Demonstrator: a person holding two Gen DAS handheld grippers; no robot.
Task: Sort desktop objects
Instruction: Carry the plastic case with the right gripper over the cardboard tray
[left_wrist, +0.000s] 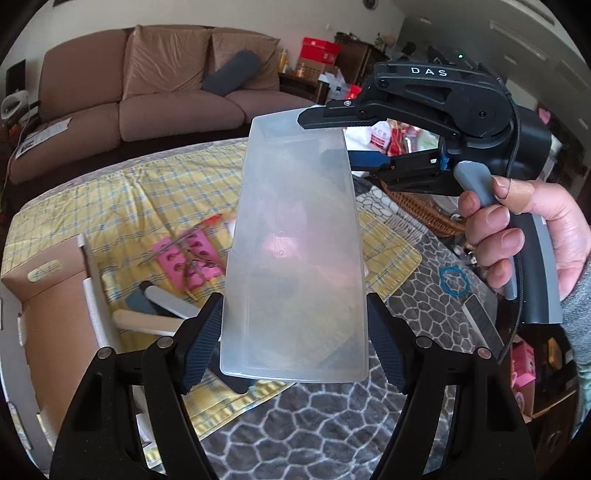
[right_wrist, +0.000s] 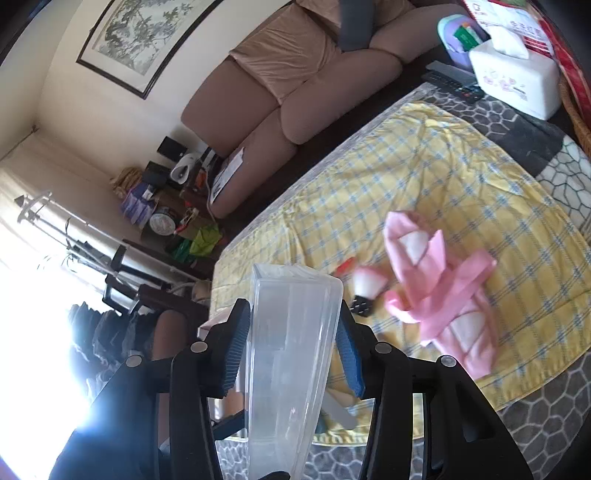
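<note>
Yellow checked cloth (left_wrist: 147, 192) over grey patterned table (left_wrist: 314, 424), brown sofa (left_wrist: 147, 92) behind; both tongs (left_wrist: 295, 332) (right_wrist: 291, 347) clamping translucent box (left_wrist: 295, 240).

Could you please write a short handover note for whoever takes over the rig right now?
Left claw: closed on the near end of the translucent plastic box, held above the table.
Right claw: gripping the same box at its far end.
On the yellow checked cloth: pink toe separators and nail files, unsorted. Pink gloves lie further along.
Done: box lifted, apparently empty.
Left: set it down, sort the items.
</note>
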